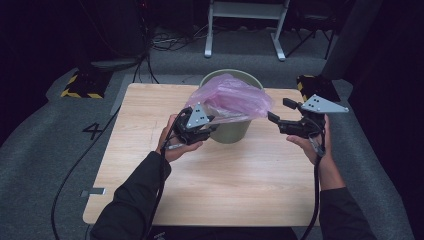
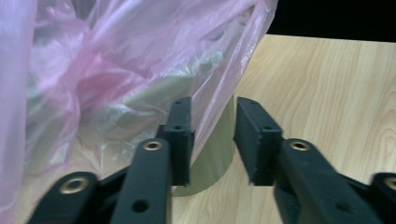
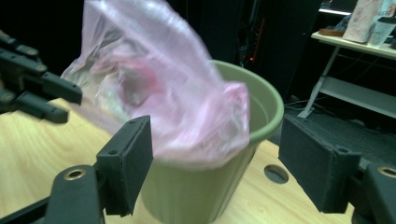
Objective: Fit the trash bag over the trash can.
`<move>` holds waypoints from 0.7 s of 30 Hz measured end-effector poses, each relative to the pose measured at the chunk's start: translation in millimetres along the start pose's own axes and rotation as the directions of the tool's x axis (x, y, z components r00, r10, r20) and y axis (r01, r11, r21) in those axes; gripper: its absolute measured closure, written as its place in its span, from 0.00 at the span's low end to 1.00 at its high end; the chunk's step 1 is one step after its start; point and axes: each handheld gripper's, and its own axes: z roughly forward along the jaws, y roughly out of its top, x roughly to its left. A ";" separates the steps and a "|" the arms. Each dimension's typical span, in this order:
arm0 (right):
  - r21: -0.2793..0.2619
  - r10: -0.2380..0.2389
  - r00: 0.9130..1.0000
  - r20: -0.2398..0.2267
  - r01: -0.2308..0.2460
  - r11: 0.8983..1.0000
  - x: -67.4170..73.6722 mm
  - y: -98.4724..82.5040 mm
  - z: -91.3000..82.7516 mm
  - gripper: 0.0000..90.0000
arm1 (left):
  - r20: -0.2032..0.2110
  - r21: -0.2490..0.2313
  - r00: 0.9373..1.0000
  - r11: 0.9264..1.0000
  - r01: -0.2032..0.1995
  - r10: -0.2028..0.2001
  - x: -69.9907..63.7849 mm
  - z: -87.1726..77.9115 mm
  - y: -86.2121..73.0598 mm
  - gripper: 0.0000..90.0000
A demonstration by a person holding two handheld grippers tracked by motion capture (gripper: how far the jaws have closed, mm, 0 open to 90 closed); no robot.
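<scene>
At the green bin's left rim, the left gripper has its jaws apart astride the pink bag's hanging edge; it should pinch film only. The right gripper, jaws wide and empty, should retake the opposite edge.

One green bin is counted on one wooden table, with one pink plastic bag over its mouth. Two grippers are counted, a left gripper and a right gripper, each held in one hand.
</scene>
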 end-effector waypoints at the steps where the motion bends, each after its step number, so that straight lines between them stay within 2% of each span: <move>1: 0.005 0.011 1.000 -0.021 -0.011 1.000 -1.3 -2.8 -0.3 0.29 | -0.002 -0.001 1.000 1.000 0.017 -0.017 2.0 1.0 -1.5 0.75; 2: 0.011 0.023 0.999 -0.027 -0.023 1.000 -2.6 -5.4 0.0 0.29 | 0.000 -0.006 0.999 0.999 0.033 -0.033 4.6 2.0 -2.8 0.70; 4: 0.022 0.045 0.997 -0.056 -0.044 0.999 -4.7 -10.3 2.8 0.29 | 0.009 -0.009 0.998 0.998 0.064 -0.064 8.6 4.1 -5.0 0.49; 5: 0.035 0.055 0.996 -0.070 -0.053 0.998 -5.7 -12.2 5.5 0.28 | 0.027 -0.009 0.997 0.997 0.074 -0.074 10.2 5.3 -6.3 0.44; 7: 0.060 0.062 0.995 -0.081 -0.057 0.997 -6.4 -14.7 12.8 0.27 | 0.015 0.013 0.997 0.997 0.076 -0.076 11.8 8.5 -7.7 0.45; 12: 0.086 0.095 0.989 -0.117 -0.085 0.993 -7.5 -18.0 29.3 0.31 | 0.025 0.015 0.997 0.998 0.067 -0.067 16.1 13.0 -11.4 0.78; 13: 0.081 0.096 0.988 -0.121 -0.087 0.993 -7.2 -18.3 31.2 0.34 | 0.014 0.023 0.998 0.998 0.060 -0.060 16.7 14.3 -11.9 0.84; 16: 0.055 0.101 0.980 -0.169 -0.093 0.994 -5.7 -17.8 35.2 0.40 | 0.032 0.030 0.998 0.998 0.048 -0.049 17.5 18.1 -13.5 0.98; 19: 0.042 0.070 0.979 -0.191 -0.063 0.997 -2.5 -17.5 39.1 0.54 | 0.044 0.048 0.999 0.999 0.026 -0.028 16.6 21.3 -14.5 1.00; 21: 0.036 0.055 0.980 -0.190 -0.049 0.998 -0.3 -18.3 41.5 0.69 | 0.040 0.057 0.999 0.998 0.025 -0.028 16.3 23.6 -15.1 1.00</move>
